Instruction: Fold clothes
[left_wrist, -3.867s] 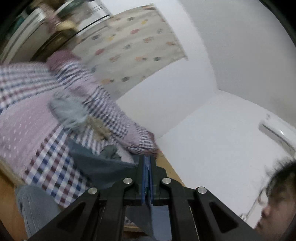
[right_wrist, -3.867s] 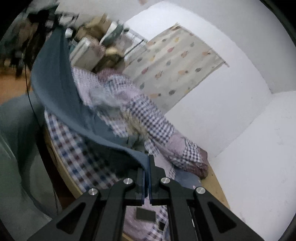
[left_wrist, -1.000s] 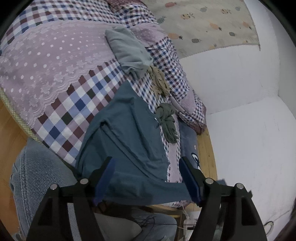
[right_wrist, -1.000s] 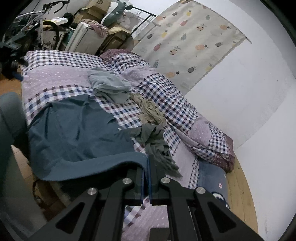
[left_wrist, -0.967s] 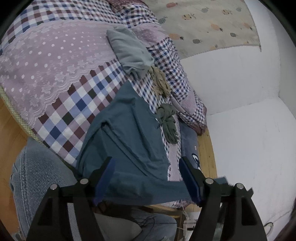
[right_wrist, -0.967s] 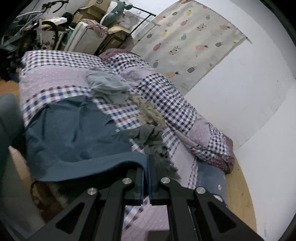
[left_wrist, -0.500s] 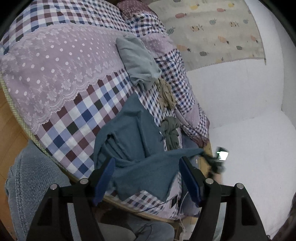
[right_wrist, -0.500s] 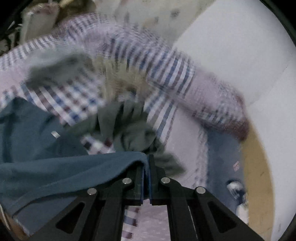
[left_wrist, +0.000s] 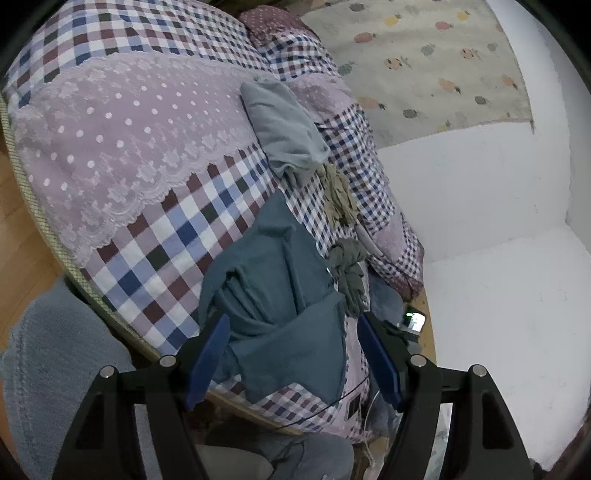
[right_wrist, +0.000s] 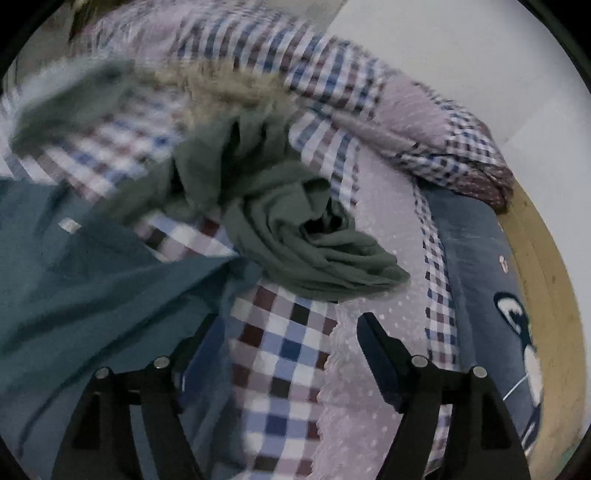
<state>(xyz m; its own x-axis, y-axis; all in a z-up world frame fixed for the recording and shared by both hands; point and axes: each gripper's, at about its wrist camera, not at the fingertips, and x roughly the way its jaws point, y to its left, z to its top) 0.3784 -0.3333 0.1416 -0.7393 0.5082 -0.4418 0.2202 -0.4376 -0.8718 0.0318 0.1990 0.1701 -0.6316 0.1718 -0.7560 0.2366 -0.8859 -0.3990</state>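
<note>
The left wrist view shows the whole teal garment (left_wrist: 280, 295) lying rumpled on the bed (left_wrist: 147, 155) at lower centre, the left gripper (left_wrist: 293, 354) with fingers apart. The right wrist view, blurred, shows the right gripper (right_wrist: 288, 354) spread over checked bedding, the teal garment at lower left, a grey-green garment (right_wrist: 295, 236) beside it.

Checked quilt (left_wrist: 155, 229) over bed; white wall (left_wrist: 480, 206); fruit-print curtain (left_wrist: 424, 62); wooden floor (left_wrist: 22, 236).
</note>
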